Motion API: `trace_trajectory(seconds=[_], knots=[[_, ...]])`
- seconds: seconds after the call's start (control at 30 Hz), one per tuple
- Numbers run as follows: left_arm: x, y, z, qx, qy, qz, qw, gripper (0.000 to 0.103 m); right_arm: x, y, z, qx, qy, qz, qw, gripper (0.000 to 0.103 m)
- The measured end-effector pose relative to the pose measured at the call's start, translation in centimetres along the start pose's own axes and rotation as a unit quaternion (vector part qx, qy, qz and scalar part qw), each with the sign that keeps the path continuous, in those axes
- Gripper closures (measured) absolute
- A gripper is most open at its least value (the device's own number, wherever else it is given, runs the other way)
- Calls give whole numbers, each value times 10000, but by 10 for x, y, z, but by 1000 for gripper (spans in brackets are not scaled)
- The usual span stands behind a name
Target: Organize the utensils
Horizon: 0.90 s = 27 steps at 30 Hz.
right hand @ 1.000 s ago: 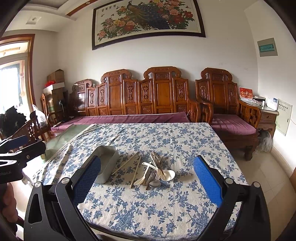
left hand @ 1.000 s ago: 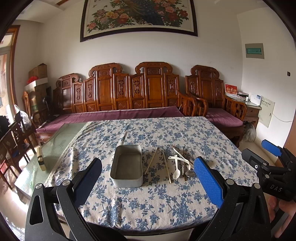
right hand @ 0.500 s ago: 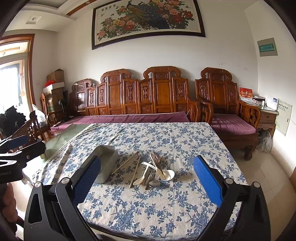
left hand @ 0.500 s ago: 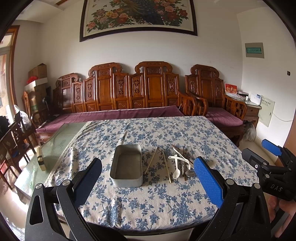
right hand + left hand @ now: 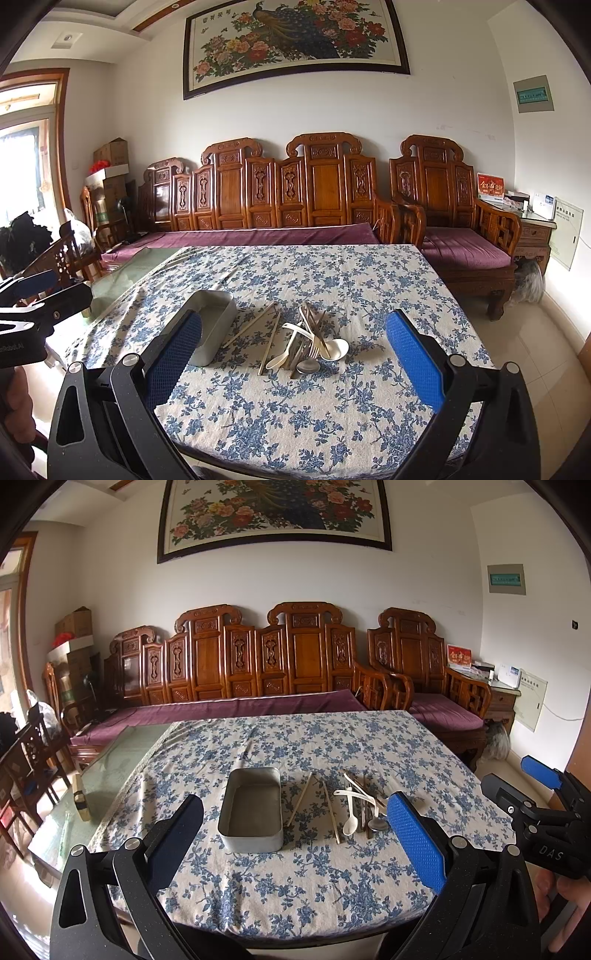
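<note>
Hovering spread wide above the desk (image 5: 258, 893), both the left tool (image 5: 295, 834) and right tool (image 5: 293, 354) grip nothing; utensils (image 5: 354, 805) lie at the tin's (image 5: 253, 808) three o'clock.

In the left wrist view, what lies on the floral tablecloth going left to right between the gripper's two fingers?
Metal tin → left chopstick → right chopstick → white spoon → metal spoon. The other utensils in that pile overlap too much to order.

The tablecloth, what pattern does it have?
Small blue flowers on a white tablecloth, clearest in the right wrist view.
</note>
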<state>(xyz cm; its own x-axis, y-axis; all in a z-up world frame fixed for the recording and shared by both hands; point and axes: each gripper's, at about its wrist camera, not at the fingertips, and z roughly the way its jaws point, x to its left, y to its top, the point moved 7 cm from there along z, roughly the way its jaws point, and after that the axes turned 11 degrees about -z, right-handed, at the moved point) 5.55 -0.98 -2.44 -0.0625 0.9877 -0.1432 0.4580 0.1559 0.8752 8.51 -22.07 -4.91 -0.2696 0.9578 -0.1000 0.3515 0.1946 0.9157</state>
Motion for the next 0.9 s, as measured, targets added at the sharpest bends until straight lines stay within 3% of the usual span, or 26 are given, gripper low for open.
trace_trajectory(seconds=[0.4, 0.7, 0.9], knots=[[0, -7, 9, 134, -28, 34, 9999, 6, 0, -2, 2, 27, 20, 10, 10000, 3], [4, -24, 50, 606, -43, 82, 9981, 6, -4, -17, 28, 178, 132, -29, 9998, 3], [8, -36, 83, 844, -12, 141, 9963, 6, -2, -33, 62, 381, 298, -104, 9988, 8]])
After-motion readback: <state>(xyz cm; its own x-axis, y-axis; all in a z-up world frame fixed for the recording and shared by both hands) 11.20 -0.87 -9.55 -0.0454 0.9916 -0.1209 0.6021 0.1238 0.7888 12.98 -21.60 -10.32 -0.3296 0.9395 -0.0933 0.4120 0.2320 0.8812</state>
